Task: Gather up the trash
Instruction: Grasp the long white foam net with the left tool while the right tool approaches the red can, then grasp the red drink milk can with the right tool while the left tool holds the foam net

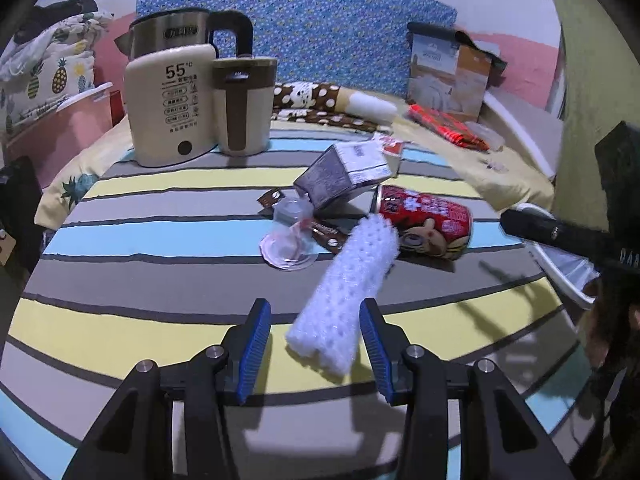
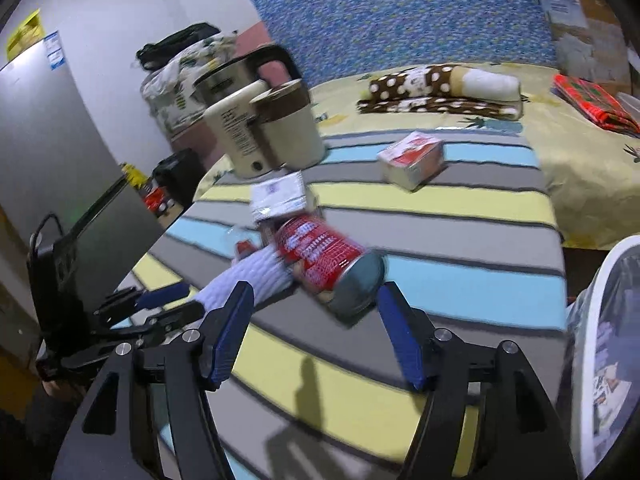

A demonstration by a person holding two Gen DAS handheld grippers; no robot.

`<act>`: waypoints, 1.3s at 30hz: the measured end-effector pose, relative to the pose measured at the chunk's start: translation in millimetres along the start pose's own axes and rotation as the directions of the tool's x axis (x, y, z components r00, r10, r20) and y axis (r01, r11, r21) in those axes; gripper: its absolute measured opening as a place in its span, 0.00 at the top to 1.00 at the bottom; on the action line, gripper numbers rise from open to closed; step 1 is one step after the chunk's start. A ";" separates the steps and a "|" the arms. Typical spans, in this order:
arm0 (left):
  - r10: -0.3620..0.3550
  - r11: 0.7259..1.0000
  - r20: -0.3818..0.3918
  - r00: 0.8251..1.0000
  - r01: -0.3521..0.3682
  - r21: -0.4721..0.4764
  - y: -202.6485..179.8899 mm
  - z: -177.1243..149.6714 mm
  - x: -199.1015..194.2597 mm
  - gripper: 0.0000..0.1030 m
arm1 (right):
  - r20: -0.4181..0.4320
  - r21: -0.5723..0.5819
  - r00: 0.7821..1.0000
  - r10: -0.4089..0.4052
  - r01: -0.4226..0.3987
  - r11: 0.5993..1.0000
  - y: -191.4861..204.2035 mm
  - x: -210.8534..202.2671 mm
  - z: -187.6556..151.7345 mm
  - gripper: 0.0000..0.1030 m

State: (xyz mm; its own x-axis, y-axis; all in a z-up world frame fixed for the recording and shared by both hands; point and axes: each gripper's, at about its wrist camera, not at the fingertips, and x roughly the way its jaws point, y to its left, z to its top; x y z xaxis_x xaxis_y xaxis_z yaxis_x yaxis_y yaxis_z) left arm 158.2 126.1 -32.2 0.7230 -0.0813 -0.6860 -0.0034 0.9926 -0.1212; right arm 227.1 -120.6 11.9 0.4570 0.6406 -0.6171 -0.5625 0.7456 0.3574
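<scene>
Foam sleeve apparently loose between left gripper jaws

Left wrist view: low over the striped bed, looking forward and down past its own fingers toward the headboard; right wrist view: same bed from the right, angled leftward. Shared: red can, kettle.

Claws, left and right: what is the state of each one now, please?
Left claw: open, around the white foam sleeve, not gripping.
Right claw: open, holding nothing; red can lies ahead.
</scene>
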 end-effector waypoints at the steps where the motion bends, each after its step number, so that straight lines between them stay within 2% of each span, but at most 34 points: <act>1: -0.013 1.000 -0.014 1.000 0.013 -0.003 0.5 0.4 3.0 0.55 | 0.000 -0.004 1.000 -0.002 0.002 1.000 -3.1 2.5 1.0 0.35; 3: -0.040 0.999 -0.039 0.998 0.040 -0.003 -1.9 0.8 8.2 0.55 | -0.010 -0.013 1.000 -0.010 0.010 1.000 -7.4 10.0 3.6 0.35; 9: -0.076 0.997 -0.057 0.995 0.076 -0.007 -13.4 -4.1 12.0 0.55 | -0.058 -0.069 0.998 0.030 -0.034 0.997 -9.5 31.1 7.8 0.35; 16: -0.112 0.992 -0.041 0.993 0.109 -0.069 -15.6 -11.9 8.7 0.55 | -0.139 -0.169 0.988 0.065 -0.088 0.982 1.4 40.9 1.3 0.35; 21: -0.093 0.991 -0.041 0.995 0.088 -0.103 -11.6 -11.3 10.4 0.55 | -0.097 -0.149 0.995 0.026 -0.040 0.988 -8.5 39.5 7.6 0.35; 24: -0.091 0.990 -0.044 0.995 0.085 -0.109 -10.8 -11.6 11.8 0.55 | -0.087 -0.138 0.995 0.043 -0.054 0.989 -15.0 41.6 12.8 0.35; 30: -0.090 0.991 -0.048 0.995 0.085 -0.108 -10.8 -11.3 12.8 0.55 | -0.153 -0.161 0.983 0.106 -0.130 0.978 -14.8 56.1 16.8 0.35; 36: -0.066 0.989 -0.039 0.997 0.060 -0.133 -15.6 -13.9 12.1 0.56 | -0.169 -0.208 0.984 0.049 -0.084 0.975 0.8 53.7 7.5 0.35; 39: -0.053 0.991 -0.042 0.998 0.048 -0.128 -21.3 -14.5 12.7 0.67 | -0.154 -0.221 0.988 0.002 -0.036 0.975 7.9 49.0 1.4 0.41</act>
State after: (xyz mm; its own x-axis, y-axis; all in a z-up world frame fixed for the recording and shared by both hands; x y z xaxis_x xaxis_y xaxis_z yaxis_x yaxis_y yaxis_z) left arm 157.5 102.6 -48.7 0.6923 -0.1379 -0.7083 -0.0574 0.9679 -0.2445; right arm 246.1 -83.1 -14.5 0.3442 0.6058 -0.7173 -0.7168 0.6630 0.2160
